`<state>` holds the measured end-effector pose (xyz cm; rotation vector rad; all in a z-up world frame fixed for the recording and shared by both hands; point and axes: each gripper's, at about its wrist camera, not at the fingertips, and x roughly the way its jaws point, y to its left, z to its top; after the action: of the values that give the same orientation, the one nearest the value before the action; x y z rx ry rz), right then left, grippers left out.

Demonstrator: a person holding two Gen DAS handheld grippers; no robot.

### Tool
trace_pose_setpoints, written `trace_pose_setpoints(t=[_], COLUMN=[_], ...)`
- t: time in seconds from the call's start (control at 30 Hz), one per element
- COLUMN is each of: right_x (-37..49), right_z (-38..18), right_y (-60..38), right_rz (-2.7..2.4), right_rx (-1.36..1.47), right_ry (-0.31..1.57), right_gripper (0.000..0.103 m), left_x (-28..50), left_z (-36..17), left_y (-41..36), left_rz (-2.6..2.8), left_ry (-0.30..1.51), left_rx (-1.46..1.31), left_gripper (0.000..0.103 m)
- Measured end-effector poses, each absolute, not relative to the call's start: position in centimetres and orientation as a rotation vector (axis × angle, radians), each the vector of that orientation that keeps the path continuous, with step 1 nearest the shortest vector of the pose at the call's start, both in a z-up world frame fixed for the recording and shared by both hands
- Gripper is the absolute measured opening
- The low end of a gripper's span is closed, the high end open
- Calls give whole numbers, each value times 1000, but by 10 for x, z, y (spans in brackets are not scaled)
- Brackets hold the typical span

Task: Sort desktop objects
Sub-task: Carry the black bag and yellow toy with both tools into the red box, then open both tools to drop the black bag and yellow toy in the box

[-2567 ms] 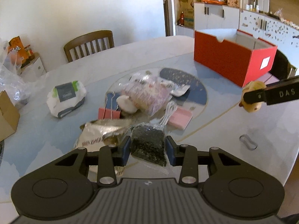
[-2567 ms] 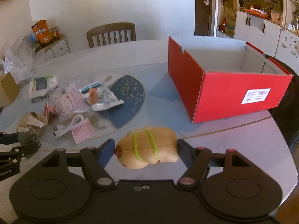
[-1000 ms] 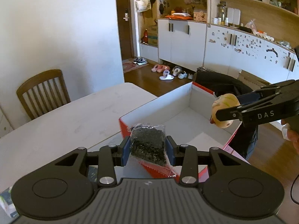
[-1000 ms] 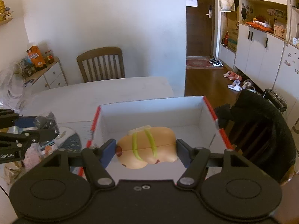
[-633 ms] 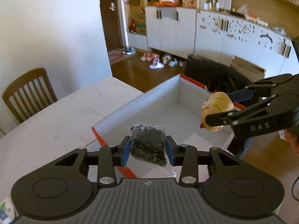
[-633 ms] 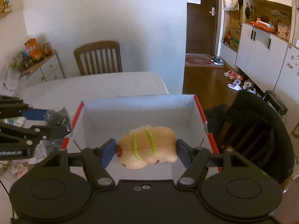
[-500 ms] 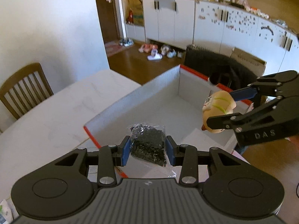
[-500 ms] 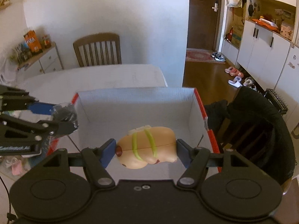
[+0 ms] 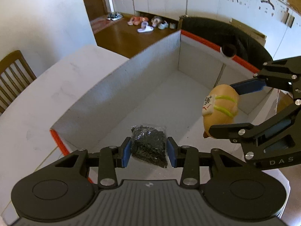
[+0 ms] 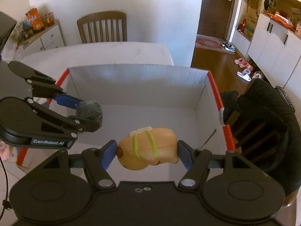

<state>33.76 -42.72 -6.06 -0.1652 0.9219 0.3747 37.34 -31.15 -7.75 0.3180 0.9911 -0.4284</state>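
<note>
My left gripper (image 9: 149, 151) is shut on a small clear bag of dark bits (image 9: 149, 145) and holds it over the near left part of the open red box (image 9: 120, 86). My right gripper (image 10: 146, 155) is shut on a tan squishy toy with green bands (image 10: 148, 147) and holds it over the box's near side (image 10: 135, 81). The box has white inside walls and nothing lies on its floor. The toy (image 9: 220, 107) and the right gripper (image 9: 225, 111) show at the right of the left wrist view. The left gripper (image 10: 88, 114) with the bag (image 10: 90, 110) shows at the left of the right wrist view.
The box stands on a white marble table (image 9: 37, 98). A wooden chair (image 10: 102, 27) is at the table's far side. A chair draped in a black coat (image 10: 263, 113) is right of the box. Cabinets (image 10: 272, 43) and slippers (image 10: 243, 74) on the wooden floor lie beyond.
Both grippers have carried their loads from the table over to the red box and lowered over its opening, coming closer together. Both stay shut on what they hold.
</note>
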Motion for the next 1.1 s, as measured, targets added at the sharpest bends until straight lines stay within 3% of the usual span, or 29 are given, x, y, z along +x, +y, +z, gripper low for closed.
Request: trace_pose_setpoints(t=[1.1], right_x=[355], right_z=[-99], right_y=[-412], right_rz=[396], right_rx=[-243], right_ry=[1058], right_gripper=[72], left_x=[384], left_z=[-109], left_y=[-317], left_rz=[-451], left_ry=[1131], left_rx=[412], left_gripper=[40])
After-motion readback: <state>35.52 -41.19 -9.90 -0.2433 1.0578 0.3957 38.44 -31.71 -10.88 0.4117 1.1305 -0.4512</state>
